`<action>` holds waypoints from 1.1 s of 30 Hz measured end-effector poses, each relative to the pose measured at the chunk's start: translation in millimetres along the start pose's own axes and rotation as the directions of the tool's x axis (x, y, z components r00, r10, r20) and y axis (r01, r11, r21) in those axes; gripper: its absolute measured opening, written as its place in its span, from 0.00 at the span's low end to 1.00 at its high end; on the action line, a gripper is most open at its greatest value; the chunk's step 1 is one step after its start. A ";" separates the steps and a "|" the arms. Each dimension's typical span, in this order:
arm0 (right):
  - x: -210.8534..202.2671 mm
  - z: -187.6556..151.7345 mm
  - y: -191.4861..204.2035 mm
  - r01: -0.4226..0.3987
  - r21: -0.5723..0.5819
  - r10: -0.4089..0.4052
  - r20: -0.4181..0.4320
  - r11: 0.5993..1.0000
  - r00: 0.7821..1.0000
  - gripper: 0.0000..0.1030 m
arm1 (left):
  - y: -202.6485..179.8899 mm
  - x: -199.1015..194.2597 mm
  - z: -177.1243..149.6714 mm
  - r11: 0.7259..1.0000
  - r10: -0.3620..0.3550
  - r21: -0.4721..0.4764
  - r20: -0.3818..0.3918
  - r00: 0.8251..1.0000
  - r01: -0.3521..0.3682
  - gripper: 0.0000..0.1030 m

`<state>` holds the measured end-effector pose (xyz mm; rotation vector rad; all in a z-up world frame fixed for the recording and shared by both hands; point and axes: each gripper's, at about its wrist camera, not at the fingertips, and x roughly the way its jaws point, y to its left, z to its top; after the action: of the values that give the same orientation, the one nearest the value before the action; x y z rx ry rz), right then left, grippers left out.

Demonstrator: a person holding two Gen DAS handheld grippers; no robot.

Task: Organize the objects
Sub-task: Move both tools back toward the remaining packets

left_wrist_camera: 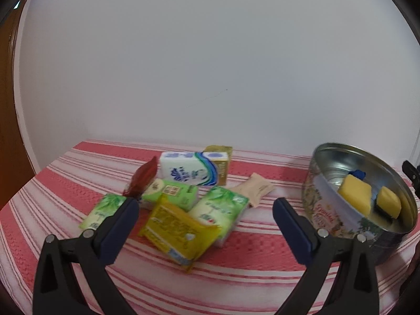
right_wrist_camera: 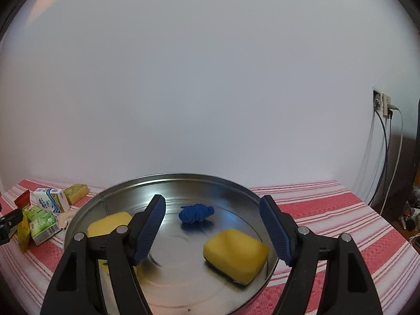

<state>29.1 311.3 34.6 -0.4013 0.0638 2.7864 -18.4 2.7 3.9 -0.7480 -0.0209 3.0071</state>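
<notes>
I am holding my left tongs (left_wrist_camera: 206, 207) spread wide and empty above the red-and-white striped cloth (left_wrist_camera: 236, 270). Just past their tips a yellow packet (left_wrist_camera: 178, 232) is lying tilted on the heap, with green tissue packs (left_wrist_camera: 219, 214) on either side of it. Behind those a red wrapper (left_wrist_camera: 143, 178) is sticking up, then a blue-and-white tissue pack (left_wrist_camera: 193, 168), a gold box (left_wrist_camera: 221, 161) and a beige sachet (left_wrist_camera: 256, 187) nearer the white wall (left_wrist_camera: 210, 65).

My right tongs (right_wrist_camera: 212, 223) are also standing spread, pinching nothing, poised over the round metal tin (right_wrist_camera: 78, 220). Inside it, two yellow sponges (right_wrist_camera: 235, 254) are sitting apart, one partly hidden by my left finger (right_wrist_camera: 149, 228), and a crumpled blue cloth (right_wrist_camera: 195, 213) is lying farther back.
</notes>
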 end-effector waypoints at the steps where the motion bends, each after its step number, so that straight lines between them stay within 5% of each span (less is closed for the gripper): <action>1: -1.7 -0.7 1.6 -0.003 0.002 0.003 -0.004 1.000 1.000 0.74 | 2.9 0.8 -0.2 1.000 0.006 0.003 0.001 1.000 -0.006 1.00; 9: -20.5 -6.8 29.9 -0.028 -0.023 0.028 -0.009 0.999 1.000 0.74 | 29.6 4.5 -0.9 0.999 0.032 0.016 -0.013 0.999 -0.032 1.00; 20: -37.1 -14.6 102.5 -0.181 -0.050 0.177 -0.067 0.982 0.982 0.74 | 86.2 24.4 -0.2 0.998 0.012 -0.053 -0.102 0.995 -0.018 1.00; 26: -36.0 -17.8 147.9 -0.267 -0.064 0.257 -0.128 0.962 0.958 0.74 | 112.4 37.2 -0.2 0.998 0.037 -0.052 -0.155 0.987 -0.045 1.00; 33: -24.3 -24.3 209.7 -0.436 -0.110 0.399 -0.254 0.893 0.881 0.74 | 140.2 48.6 -0.5 0.993 0.096 -0.044 -0.192 0.977 -0.106 1.00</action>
<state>-10.1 103.1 17.7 -0.8370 -0.0323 3.1698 -66.4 -135.2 -22.5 -1.0703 -0.0593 3.0255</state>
